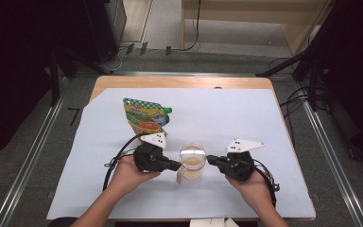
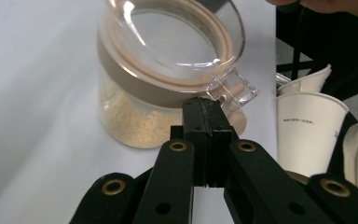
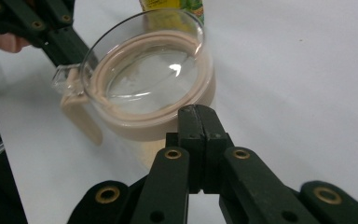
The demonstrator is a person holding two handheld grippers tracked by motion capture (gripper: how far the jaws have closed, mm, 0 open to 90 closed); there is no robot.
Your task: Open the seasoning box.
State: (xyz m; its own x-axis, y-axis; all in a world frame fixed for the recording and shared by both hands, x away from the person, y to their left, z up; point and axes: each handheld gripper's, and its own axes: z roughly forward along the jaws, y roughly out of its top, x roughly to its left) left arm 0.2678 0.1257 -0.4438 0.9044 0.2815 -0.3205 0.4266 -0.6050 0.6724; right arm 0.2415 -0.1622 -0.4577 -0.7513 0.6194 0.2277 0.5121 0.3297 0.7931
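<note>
A clear glass jar (image 1: 192,161) with a beige seal ring and a clear lid stands on the white sheet, pale grains in its bottom. My left gripper (image 1: 176,165) sits just left of it, jaws shut with nothing between them, tips close to the jar's clear latch tab (image 2: 232,89). My right gripper (image 1: 210,160) faces the jar from the right, also shut and empty, tips near the jar's (image 3: 151,79) rim. A green and yellow spouted pouch (image 1: 146,116) lies behind the left gripper. The jar (image 2: 168,65) looms large in the left gripper view.
The white sheet (image 1: 227,113) covers most of a wooden table (image 1: 179,81). White paper cups (image 2: 307,130) stand off the table's near side. Dark stands and cables flank the table on the floor.
</note>
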